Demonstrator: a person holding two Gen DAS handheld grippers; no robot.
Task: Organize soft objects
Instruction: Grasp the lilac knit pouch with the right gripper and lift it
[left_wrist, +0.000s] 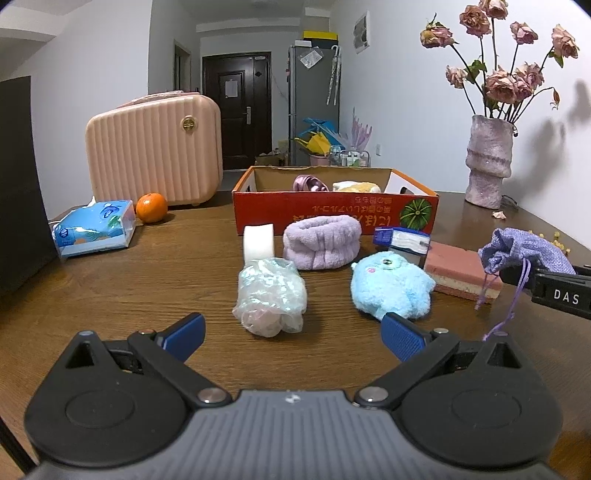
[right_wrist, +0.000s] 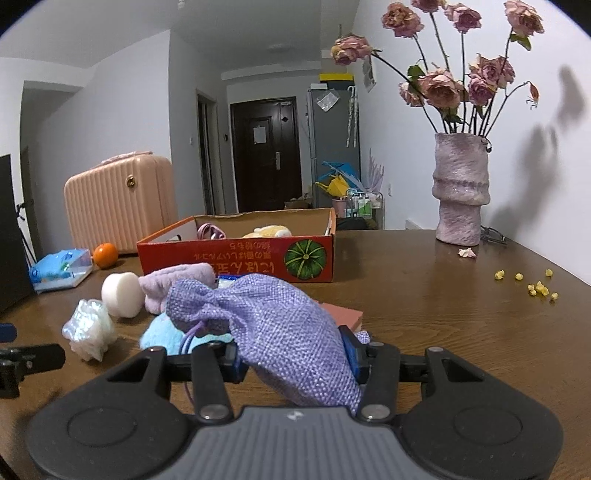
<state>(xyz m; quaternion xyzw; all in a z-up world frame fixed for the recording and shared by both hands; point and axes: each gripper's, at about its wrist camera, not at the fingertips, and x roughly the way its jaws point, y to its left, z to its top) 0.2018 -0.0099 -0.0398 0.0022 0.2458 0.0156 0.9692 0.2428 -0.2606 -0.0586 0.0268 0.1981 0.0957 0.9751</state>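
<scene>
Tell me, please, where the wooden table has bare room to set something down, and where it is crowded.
Free: the brown wooden table between the red cardboard box and the pink textured vase, up to the scattered yellow bits. Also free: the stretch between the blue tissue pack and the crinkled clear plastic bundle. Crowded: directly before the box, around the lilac fleece band and light blue plush toy.

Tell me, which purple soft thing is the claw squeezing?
The woven purple drawstring pouch: the right claw pinches it, lifted off the table. The fluffy purple headband lies untouched in front of the red cardboard box.
</scene>
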